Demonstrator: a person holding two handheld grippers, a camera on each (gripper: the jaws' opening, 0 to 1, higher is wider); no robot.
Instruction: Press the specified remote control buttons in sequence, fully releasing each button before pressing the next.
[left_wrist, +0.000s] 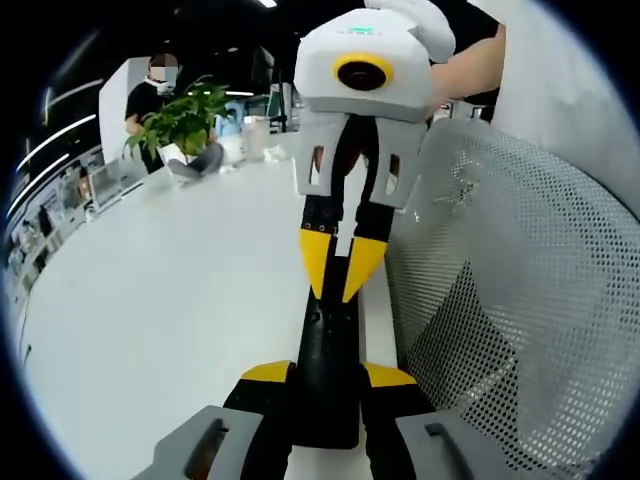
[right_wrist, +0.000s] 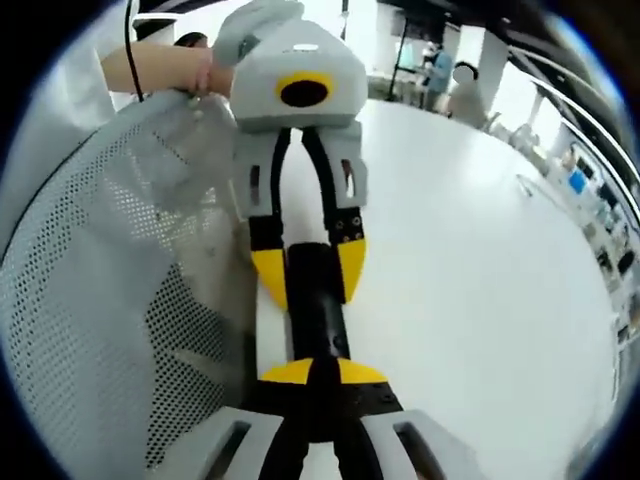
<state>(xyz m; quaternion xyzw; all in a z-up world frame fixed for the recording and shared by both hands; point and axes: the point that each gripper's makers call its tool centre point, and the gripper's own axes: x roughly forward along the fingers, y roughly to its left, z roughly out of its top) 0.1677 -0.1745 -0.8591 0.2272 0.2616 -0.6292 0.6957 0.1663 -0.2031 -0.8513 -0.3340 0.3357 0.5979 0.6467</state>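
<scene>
- Along the edge of a white table (left_wrist: 150, 320), beside a white mesh chair back (left_wrist: 520, 300), lies a long black remote control (left_wrist: 328, 370), its length running between the two grippers.
- Farther back on the table in the left gripper view stand a potted green plant (left_wrist: 180, 120) and some small containers too blurred to identify; a person in dark clothes stands behind the plant.
- The mesh chair back rises just beside the remote in both views and crowds the table edge on that side; a person's hand (right_wrist: 175, 68) rests at its top in the right gripper view.
- The left gripper (left_wrist: 328, 375) has its yellow-tipped jaws set narrow on either side of the remote's near end, closed against its two long edges.
- In the right gripper view the same gripper comes in from the far side, its yellow tips flanking the far end of the remote.
- The right gripper (right_wrist: 315, 372) has its jaws drawn together to a point, the yellow tips meeting over the upper face of the remote at its near end.
- In the left gripper view that gripper comes down from above, its two yellow tips converging almost to touching just over the remote's far end.
- Whether its tips actually bear on a button cannot be told; the buttons are too dark to make out.
</scene>
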